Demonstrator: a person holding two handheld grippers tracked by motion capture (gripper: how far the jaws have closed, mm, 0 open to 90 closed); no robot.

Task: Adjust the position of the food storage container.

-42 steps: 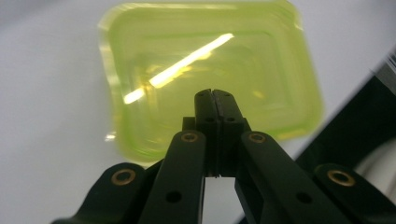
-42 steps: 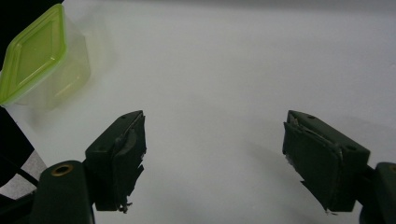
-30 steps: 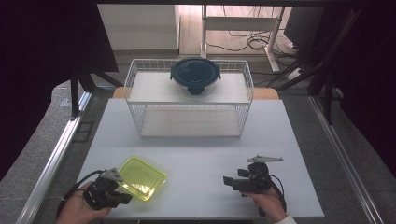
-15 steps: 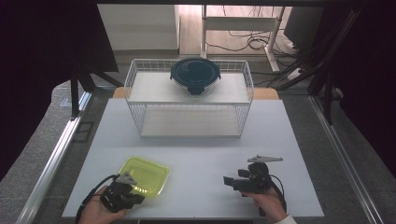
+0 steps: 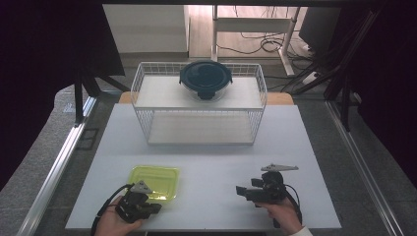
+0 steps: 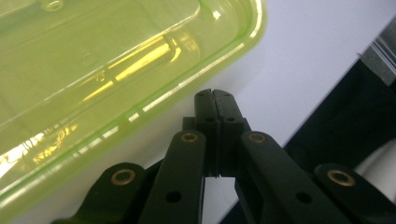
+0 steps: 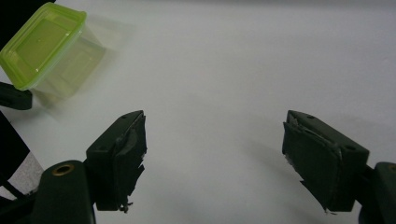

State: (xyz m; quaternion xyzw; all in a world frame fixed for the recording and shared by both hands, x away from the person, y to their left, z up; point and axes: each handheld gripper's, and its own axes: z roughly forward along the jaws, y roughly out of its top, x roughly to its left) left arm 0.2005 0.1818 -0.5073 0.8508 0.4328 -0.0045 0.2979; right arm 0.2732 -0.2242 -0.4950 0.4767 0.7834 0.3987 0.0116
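A translucent yellow-green lidded container (image 5: pixel 153 182) lies flat near the table's front left. My left gripper (image 5: pixel 155 208) sits just in front of it, by the table's front edge. In the left gripper view the jaws (image 6: pixel 214 94) are pressed together with nothing between them, right beside the container's rim (image 6: pixel 140 70). My right gripper (image 5: pixel 241 190) is at the front right, pointing left. In the right gripper view it (image 7: pixel 215 154) stands wide open over bare table, with the container (image 7: pixel 44 42) far off at the upper left.
A white wire rack (image 5: pixel 199 125) stands across the back half of the white table (image 5: pixel 295 142). A dark round lidded bowl (image 5: pixel 205 78) rests on the rack's top shelf. Black curtains flank both sides.
My left gripper has slid rightward along the front edge. The yellow-green container has turned from a skewed angle to lie squarer to the table. The right gripper has stayed put.
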